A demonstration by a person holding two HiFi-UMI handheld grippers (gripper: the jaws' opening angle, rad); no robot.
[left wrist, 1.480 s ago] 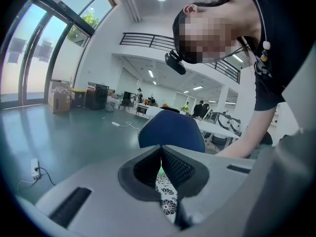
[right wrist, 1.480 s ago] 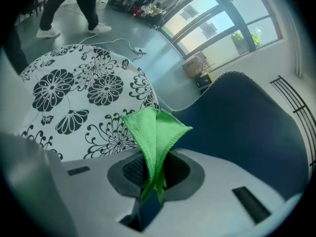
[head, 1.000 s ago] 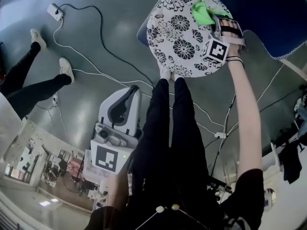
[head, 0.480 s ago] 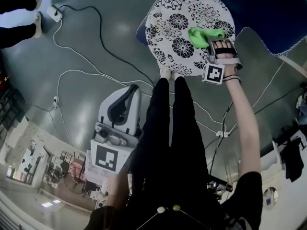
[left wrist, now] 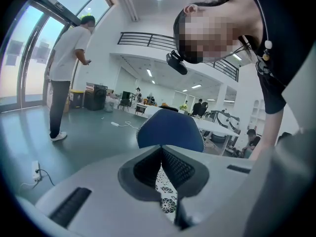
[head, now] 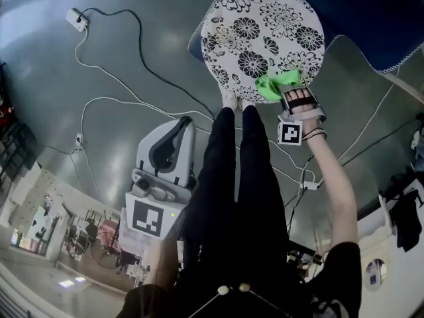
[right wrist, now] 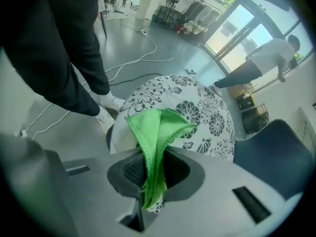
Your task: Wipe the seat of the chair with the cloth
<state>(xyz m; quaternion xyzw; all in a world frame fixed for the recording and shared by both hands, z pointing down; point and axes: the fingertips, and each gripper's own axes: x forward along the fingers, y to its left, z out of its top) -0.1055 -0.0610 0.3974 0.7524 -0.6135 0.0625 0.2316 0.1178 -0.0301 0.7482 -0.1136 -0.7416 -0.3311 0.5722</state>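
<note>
Cloth [head: 277,85], pinched in the right tool [head: 295,97] at the seat's [head: 265,32] lower-right edge, could slip off if pulled; left tool [left wrist: 161,154] closed, empty.

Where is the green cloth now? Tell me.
In the head view, the green cloth lies at the floral seat's near right edge, clamped in the right gripper.

One chair [head: 258,32], one cloth [head: 273,85] (green), two grippers [head: 180,124] [head: 291,93].

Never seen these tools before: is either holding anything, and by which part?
The right gripper pinches the green cloth by a bunched fold near one end; the rest fans out over the chair seat. The left gripper, jaws together, holds nothing.
</note>
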